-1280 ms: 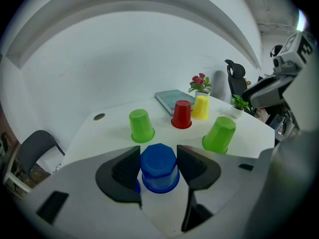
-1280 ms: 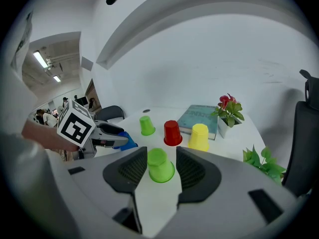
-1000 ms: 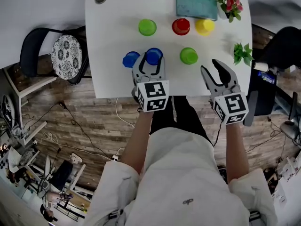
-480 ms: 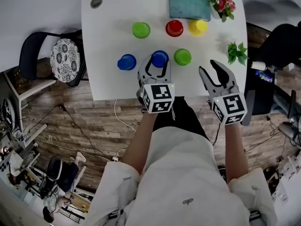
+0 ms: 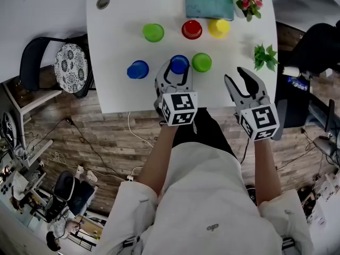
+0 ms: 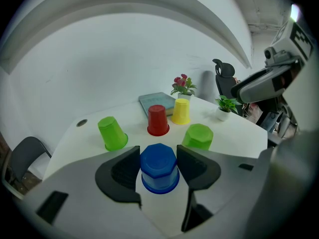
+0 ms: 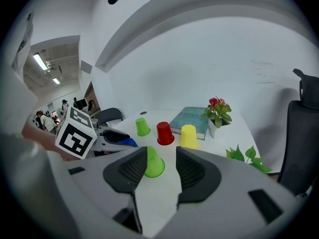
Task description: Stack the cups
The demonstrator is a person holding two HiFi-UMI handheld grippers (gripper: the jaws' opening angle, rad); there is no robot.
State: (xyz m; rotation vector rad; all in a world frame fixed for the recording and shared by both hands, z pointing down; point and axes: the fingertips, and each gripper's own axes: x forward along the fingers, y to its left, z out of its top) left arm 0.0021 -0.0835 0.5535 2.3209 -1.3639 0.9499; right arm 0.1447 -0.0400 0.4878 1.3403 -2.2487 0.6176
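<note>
1. Head view: the left gripper (image 5: 176, 72) has its jaws closed wide around an upturned blue cup (image 5: 179, 64). The cup is near the front of the white table (image 5: 122, 20), just beside a green cup (image 5: 202, 62). A second blue cup (image 5: 137, 69) stands well apart to the left. Another green cup (image 5: 153, 32), a red cup (image 5: 192, 29) and a yellow cup (image 5: 219, 27) line the far side. The right gripper (image 5: 237, 76) hangs over the table's near edge, jaws apart and holding nothing.
2. Left gripper view: both pads press on the blue cup's sides, and the cup sits upright between them. I cannot tell whether its rim is clear of the table. To stack well, I judge the grip should be light so the thin wall does not buckle. Lift above the chosen cup's top, centre over it, lower straight, and release only once seated.
3. Right gripper view: the jaws are open, and the nearer green cup shows beyond the gap, not between the pads. This gripper could steady the receiving cup.
</note>
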